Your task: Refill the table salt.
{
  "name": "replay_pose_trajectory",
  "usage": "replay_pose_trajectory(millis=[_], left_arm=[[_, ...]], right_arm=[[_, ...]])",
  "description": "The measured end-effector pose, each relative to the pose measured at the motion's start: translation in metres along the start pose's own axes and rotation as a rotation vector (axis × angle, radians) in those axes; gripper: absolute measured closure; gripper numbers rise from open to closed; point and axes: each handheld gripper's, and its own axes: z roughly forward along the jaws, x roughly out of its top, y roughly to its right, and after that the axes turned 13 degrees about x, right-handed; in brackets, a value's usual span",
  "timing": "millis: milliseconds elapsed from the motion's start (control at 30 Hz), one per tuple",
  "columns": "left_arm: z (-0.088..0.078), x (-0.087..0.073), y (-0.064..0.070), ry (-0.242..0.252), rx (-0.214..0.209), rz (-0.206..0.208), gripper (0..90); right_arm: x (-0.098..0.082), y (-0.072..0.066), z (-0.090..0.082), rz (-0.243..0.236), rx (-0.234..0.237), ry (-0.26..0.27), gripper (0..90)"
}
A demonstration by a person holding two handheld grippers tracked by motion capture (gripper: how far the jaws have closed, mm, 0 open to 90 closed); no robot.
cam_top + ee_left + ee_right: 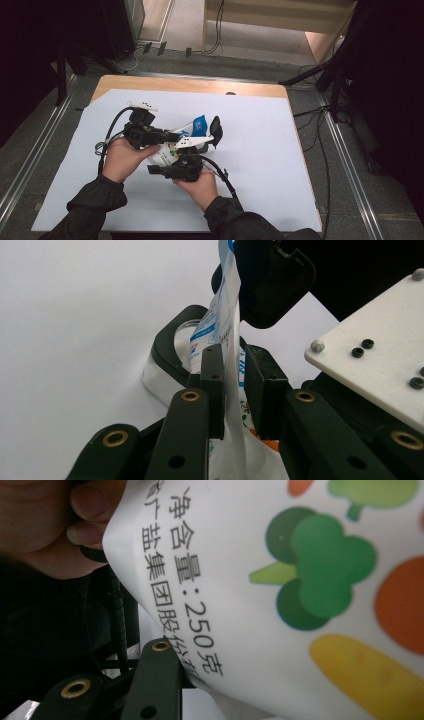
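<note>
The thin white plastic pouch (227,335) looks smooth and faintly glossy, printed with blue bands, black lettering and flat-coloured vegetables (320,565). The black left gripper (232,385) seems to be matt moulded plastic, with small brass-coloured metal rivets (190,396) at its joints. The white three-cornered plate (375,365) has a fine grainy matt surface and dark screw heads. A smooth matt pale sheet (260,165), perhaps paper, covers the light wooden table (190,84). The person's dark sleeves (95,200) look like soft, dull cloth.

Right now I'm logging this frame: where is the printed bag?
In the high view the printed bag sits mid-table over the white sheet, between the left gripper and right gripper.
</note>
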Motion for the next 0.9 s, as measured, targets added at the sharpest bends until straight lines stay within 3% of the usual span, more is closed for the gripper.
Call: replay_pose_trajectory(millis=[900], left_arm=[[-0.0007, 0.0009, 0.0024, 0.011, -0.005, 0.004, 78.3]], right_arm=[[0.0013, 0.0006, -0.0017, 0.018, 0.029, 0.018, 67.3]])
